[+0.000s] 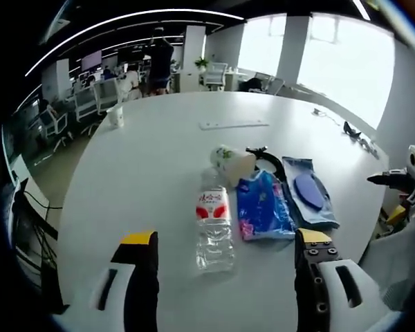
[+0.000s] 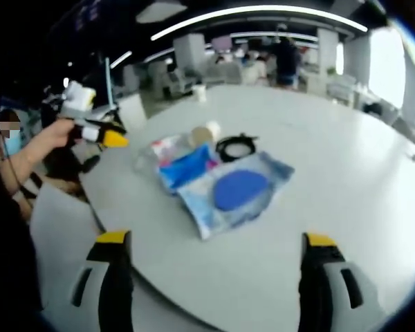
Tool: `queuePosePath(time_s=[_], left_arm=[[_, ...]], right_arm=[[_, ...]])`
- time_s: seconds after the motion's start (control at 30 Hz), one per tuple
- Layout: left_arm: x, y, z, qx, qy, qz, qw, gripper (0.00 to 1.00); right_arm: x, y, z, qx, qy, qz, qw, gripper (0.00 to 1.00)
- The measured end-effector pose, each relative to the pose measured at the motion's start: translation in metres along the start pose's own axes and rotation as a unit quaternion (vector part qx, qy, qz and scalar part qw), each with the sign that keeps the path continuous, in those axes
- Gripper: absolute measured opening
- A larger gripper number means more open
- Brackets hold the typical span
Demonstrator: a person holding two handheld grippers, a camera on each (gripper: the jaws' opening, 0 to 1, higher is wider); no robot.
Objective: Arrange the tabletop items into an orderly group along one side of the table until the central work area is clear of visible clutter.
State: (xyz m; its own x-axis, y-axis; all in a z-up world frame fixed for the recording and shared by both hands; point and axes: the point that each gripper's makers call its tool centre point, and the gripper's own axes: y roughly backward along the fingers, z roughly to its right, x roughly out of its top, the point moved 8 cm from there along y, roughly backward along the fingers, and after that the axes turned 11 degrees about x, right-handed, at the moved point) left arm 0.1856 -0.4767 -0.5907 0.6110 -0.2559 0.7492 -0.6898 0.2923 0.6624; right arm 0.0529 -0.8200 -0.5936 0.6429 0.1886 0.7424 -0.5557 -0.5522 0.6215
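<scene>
I have both grippers hovering off the round white table (image 1: 159, 159), each with its jaws spread wide and nothing between them.

In the left gripper view, my left gripper (image 1: 225, 259) points at a cluster of items. The clear water bottle (image 1: 214, 223) with its red label is my landmark: it lies on its side just ahead of the jaws, nearer the left jaw's side of the gap but not touching either one. Just beside the bottle, toward the right jaw, lies a blue snack packet (image 1: 264, 206), its near end just short of that fingertip. Beyond the packet lies a clear bag with a dark blue disc inside (image 1: 308, 191). At the bottle's far end sits a pale tipped-over cup (image 1: 232, 160), and a coiled black cable (image 1: 266, 158) lies past the packet. Well beyond the bottle a white paper cup (image 1: 115, 116) stands upright near the table's far edge, and a flat white strip (image 1: 233, 124) lies apart from it.

In the right gripper view, my right gripper (image 2: 218, 263) faces the same cluster from the other side. The bagged disc (image 2: 239, 189) is closest, ahead of the gap and well clear of both fingertips; the bottle lies behind it, blurred. The left gripper (image 2: 90, 124), in a hand, shows beyond the table's edge.
</scene>
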Motion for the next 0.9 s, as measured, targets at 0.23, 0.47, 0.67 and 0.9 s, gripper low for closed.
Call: queuePosePath(time_s=[0.23,0.47,0.67,0.9], left_arm=[[0.005,-0.013,-0.001,-0.004,-0.01,-0.016,0.9998,0.76],[0.006,-0.022,0.002,-0.012,-0.013,-0.041,0.999,0.72],[0.006,-0.03,0.003,-0.015,-0.014,-0.054,0.9983,0.71],[0.01,-0.039,0.003,-0.019,-0.016,-0.071,0.9972,0.68]], right_arm=[[-0.001,-0.002,0.001,-0.002,0.001,-0.005,1.0,0.99],[-0.002,-0.004,0.003,-0.003,-0.002,-0.008,1.0,0.99],[-0.004,-0.005,0.003,-0.004,0.002,-0.016,0.9999,0.99],[-0.007,-0.008,0.003,-0.005,0.001,-0.023,0.9997,0.99]])
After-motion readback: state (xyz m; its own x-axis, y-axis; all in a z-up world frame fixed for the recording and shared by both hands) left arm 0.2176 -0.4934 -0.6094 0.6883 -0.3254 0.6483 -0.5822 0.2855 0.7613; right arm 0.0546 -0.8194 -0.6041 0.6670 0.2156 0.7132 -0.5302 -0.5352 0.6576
